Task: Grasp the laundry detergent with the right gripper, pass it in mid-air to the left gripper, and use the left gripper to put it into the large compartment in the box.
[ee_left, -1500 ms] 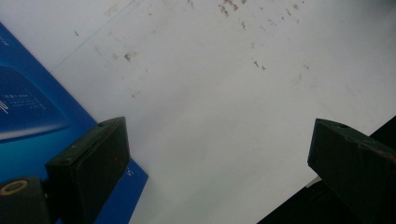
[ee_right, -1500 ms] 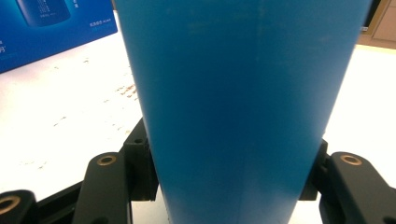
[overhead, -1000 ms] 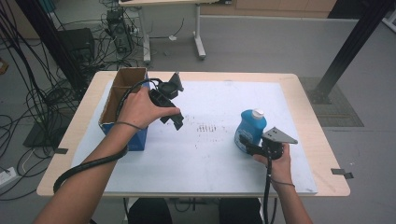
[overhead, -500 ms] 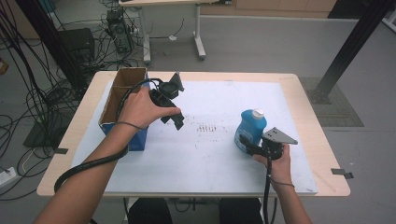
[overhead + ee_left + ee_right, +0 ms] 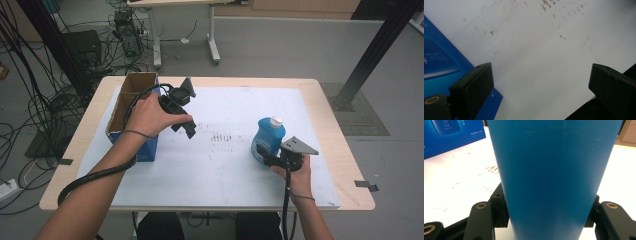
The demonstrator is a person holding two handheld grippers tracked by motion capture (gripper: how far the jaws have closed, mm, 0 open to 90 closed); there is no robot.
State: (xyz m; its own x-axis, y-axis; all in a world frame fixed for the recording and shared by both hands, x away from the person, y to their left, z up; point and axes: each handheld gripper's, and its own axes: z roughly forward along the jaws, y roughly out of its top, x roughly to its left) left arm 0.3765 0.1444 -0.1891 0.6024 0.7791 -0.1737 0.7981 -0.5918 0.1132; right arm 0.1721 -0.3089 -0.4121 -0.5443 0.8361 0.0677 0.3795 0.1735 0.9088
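While hidden overhead, rt gripper (image 5: 546, 220) pads pinch bottle (image 5: 549, 170).

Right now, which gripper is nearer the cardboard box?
Left. The left gripper hangs beside the cardboard box, fingers open. The right gripper is far across the table, clamped on the blue bottle.

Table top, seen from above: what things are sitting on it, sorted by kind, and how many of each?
Blue plastic bottle with a white cap, upright: 1
Open cardboard box with blue printed sides: 1
White sheet covering the wooden table: 1
Black hand-held grippers, left and right: 2
Total: 5
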